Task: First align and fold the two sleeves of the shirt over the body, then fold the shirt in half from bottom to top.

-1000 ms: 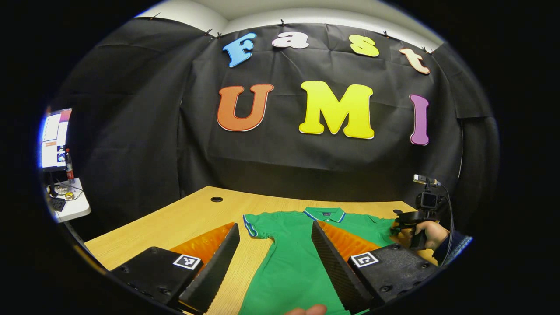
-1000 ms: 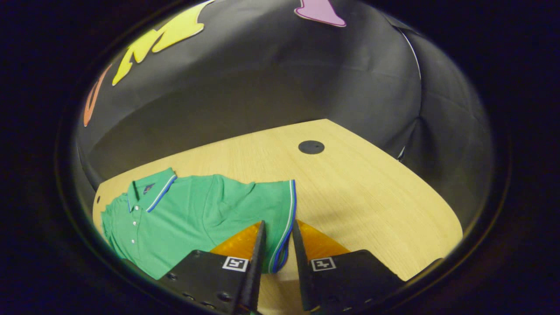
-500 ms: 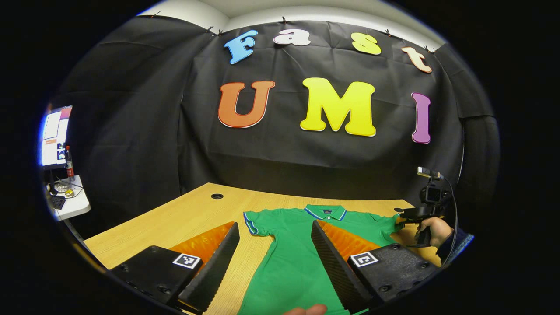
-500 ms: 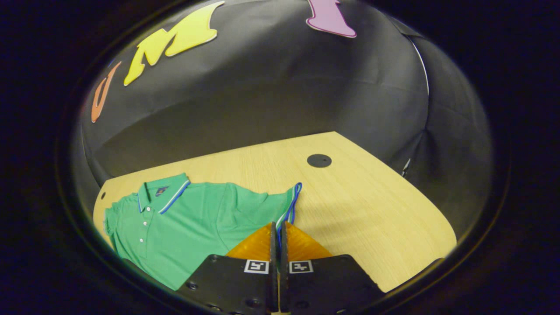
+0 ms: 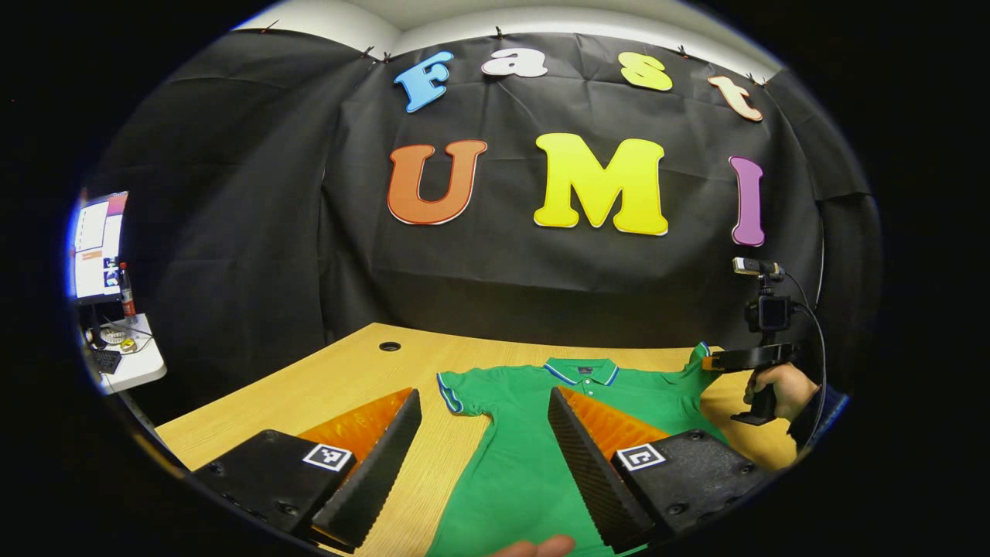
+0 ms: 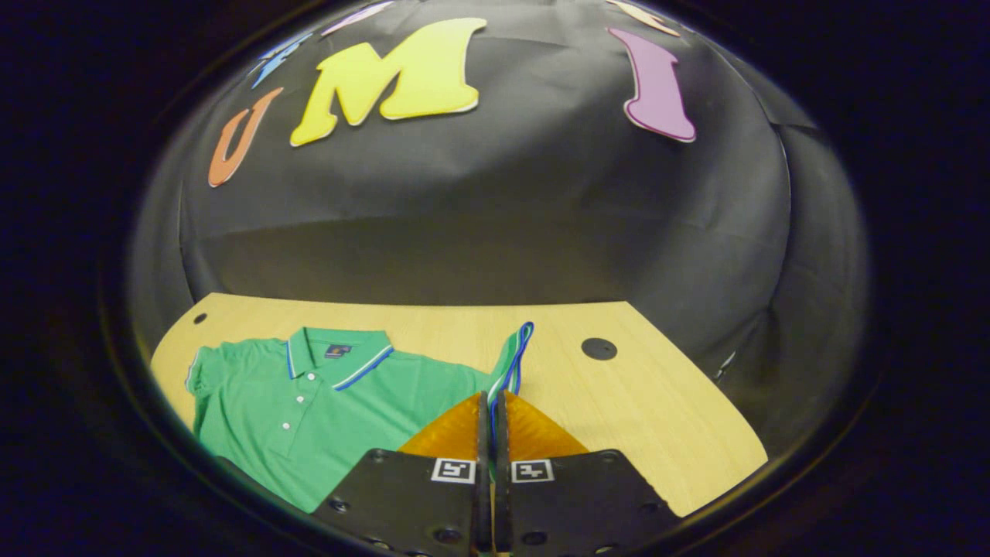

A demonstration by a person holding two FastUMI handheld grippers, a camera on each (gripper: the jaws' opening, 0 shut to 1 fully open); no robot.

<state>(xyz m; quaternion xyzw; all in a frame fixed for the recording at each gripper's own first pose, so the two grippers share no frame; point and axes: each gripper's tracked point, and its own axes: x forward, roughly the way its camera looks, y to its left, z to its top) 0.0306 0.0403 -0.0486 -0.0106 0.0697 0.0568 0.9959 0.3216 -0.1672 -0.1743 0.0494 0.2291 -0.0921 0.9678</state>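
A green polo shirt point(image 5: 534, 449) with blue-and-white trim lies face up on the wooden table point(image 5: 340, 379), collar toward the wall. My right gripper point(image 6: 492, 402) is shut on the shirt's right sleeve point(image 6: 512, 360), holding its cuff up off the table. In the left gripper view that same gripper point(image 5: 715, 361) pinches the lifted sleeve at the far right, a hand point(image 5: 777, 387) around its handle. My left gripper point(image 5: 483, 402) hovers open over the shirt's lower body, with the other sleeve point(image 5: 456, 391) flat on the table just beyond its fingertips.
Round cable holes sit in the table at the back left point(image 5: 389, 346) and near the right corner point(image 6: 599, 348). A side table point(image 5: 128, 360) with a monitor and a bottle stands at the far left. A fingertip point(image 5: 534, 548) shows at the bottom edge.
My right gripper closed on the right sleeve cuff and has lifted it clear of the table. My left gripper stays open and has barely moved.
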